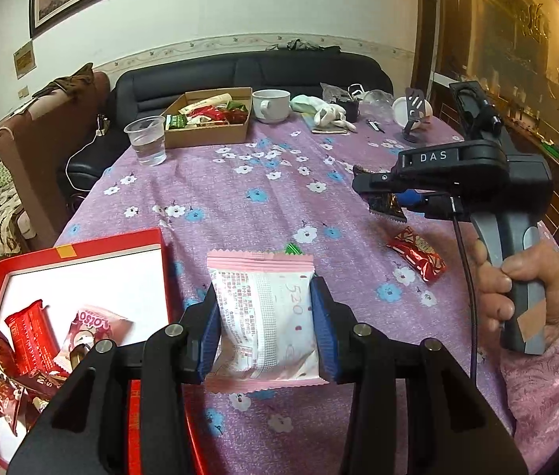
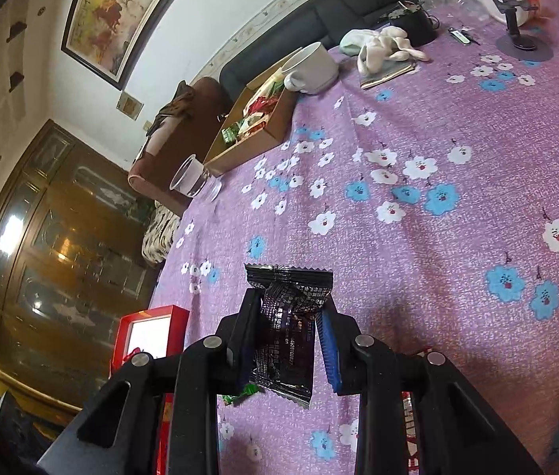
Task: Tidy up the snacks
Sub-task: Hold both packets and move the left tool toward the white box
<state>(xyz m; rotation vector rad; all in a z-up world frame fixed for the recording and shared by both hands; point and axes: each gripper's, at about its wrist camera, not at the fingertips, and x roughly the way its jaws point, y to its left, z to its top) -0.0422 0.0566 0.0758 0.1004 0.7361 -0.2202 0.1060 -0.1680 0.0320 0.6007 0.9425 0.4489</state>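
The left gripper [image 1: 265,316], pinching a pink packet [image 1: 265,316], sits nearest the red box [image 1: 81,251], which is at its left; the right gripper [image 2: 289,336] pinches a black packet [image 2: 289,328]

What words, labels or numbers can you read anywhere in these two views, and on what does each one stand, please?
"DAS": white letters on the right gripper.
"520": faint handwriting on the pink-and-white packet in the left gripper.
"otso": partial lettering on a pink packet in the red box.
Fine print on the pink-and-white packet, the black packet and the red packet: too small or blurred to read.
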